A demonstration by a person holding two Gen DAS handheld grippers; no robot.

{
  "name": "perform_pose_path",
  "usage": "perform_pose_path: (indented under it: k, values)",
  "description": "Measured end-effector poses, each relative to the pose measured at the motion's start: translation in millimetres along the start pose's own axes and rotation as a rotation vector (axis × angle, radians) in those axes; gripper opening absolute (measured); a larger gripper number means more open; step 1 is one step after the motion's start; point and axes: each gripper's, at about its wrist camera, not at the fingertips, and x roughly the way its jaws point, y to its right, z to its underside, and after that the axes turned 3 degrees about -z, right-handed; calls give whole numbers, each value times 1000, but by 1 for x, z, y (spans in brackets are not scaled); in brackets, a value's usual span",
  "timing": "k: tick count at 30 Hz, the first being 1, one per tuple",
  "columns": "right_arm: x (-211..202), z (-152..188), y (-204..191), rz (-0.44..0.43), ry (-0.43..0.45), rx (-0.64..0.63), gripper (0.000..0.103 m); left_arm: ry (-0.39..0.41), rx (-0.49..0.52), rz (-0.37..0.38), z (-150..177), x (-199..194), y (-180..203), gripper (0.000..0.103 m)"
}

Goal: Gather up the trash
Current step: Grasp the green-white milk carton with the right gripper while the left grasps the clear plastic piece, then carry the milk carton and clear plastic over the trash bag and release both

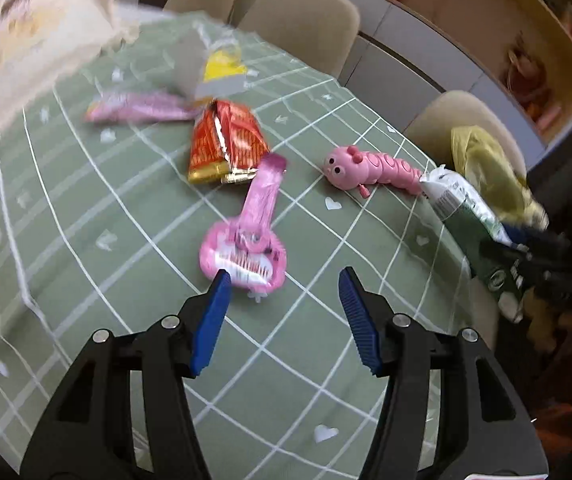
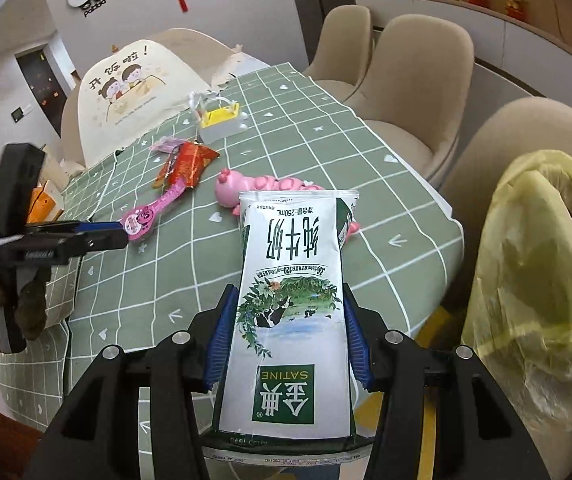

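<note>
Milk carton (image 2: 290,300), white and green, sits lengthwise between the blue pads of the right gripper (image 2: 286,300), which pinch its two flat sides; the pads press its faces rather than its edges, probably so the soft pack does not slip or buckle. It is held off the table, out past the table's edge, with the yellow plastic bag (image 2: 534,280) at about three o'clock of it. That bag hangs open over a beige chair (image 2: 486,152), mouth upward, and looks placed there as the trash receptacle, so the carton seems on its way to it.

Behind the carton, at twelve o'clock, lies a pink caterpillar toy (image 2: 262,184) on the green checked tablecloth (image 2: 326,120); being a toy, it is likely not trash. At ten o'clock lie a pink lollipop-shaped wrapper (image 2: 146,216) and a red snack packet (image 2: 186,164), with a yellow and grey box (image 2: 222,120) farther back.

The left gripper (image 1: 284,276) hangs just over the pink wrapper (image 1: 246,240), its fingers spread with nothing between them; the left fingertip overlaps the wrapper's near edge in its own view, though contact cannot be told. Its downward tilt suits a pick from flat on the cloth. From that view the red packet (image 1: 226,144) lies at twelve o'clock and the carton (image 1: 466,216) at three o'clock.
</note>
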Motion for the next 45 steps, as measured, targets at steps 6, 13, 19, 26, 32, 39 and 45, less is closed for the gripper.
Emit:
perform_pose_path:
  k: [6, 13, 19, 26, 32, 39, 45]
  values:
    - [-2, 3, 4, -1, 3, 10, 47, 44, -102, -113, -11, 11, -21, 53]
    - [-12, 5, 8, 11, 31, 6, 47, -11, -40, -225, -10, 36, -2, 39]
    - [-32, 7, 17, 13, 91, 34, 47, -6, -87, -213, -8, 22, 11, 14]
    - [-70, 1, 21, 27, 180, -12, 47, 104, -30, -205, -28, -31, 58, 14]
    - [-118, -13, 28, 78, 286, -59, 47, 229, 53, -176, -56, -74, 110, 14]
    - [-180, -29, 47, 212, 369, -85, 47, 325, 139, -46, -89, -90, 177, 14]
    - [-222, -31, 73, 303, 412, -56, 47, 346, 197, 69, -109, -83, 229, 14]
